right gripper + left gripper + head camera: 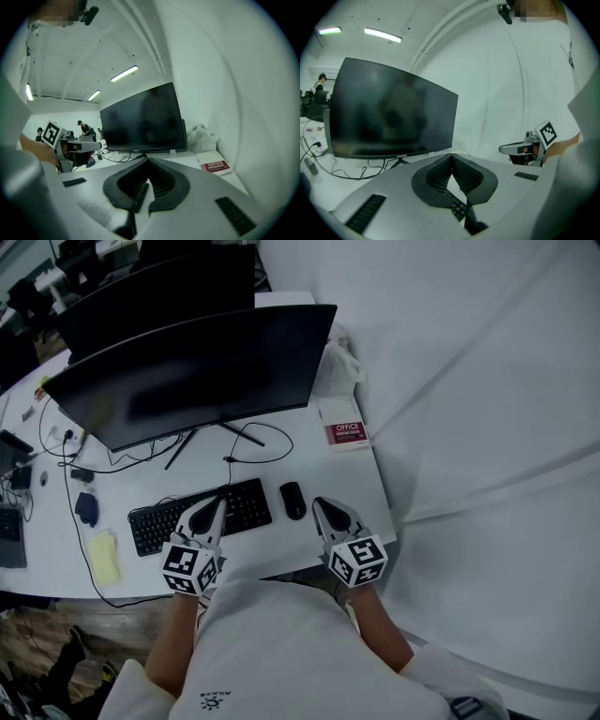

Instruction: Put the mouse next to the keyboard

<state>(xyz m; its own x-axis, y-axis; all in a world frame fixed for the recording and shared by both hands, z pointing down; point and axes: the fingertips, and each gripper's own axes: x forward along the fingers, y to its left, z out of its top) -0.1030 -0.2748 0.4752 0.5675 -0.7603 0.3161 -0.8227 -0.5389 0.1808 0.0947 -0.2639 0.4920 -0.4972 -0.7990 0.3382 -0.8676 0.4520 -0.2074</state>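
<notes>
A black mouse (292, 500) lies on the white desk (375, 486), just right of the black keyboard (169, 523). My left gripper (221, 502) hovers over the keyboard's right half, its jaws shut with nothing between them. Below those jaws in the left gripper view a few keys of the keyboard (458, 206) show. My right gripper (320, 503) sits a short way right of the mouse, apart from it, and is shut and empty too (147, 162). Each gripper shows in the other's view: the right gripper (502, 150) and the left gripper (97, 146).
A wide curved monitor (187, 381) stands behind the keyboard, cables trailing under it. A red and white book (343, 432) and a plastic bag (342, 357) lie at the back right. A yellow pad (104, 557) and a dark blue object (86, 508) sit left. White sheeting hangs on the right.
</notes>
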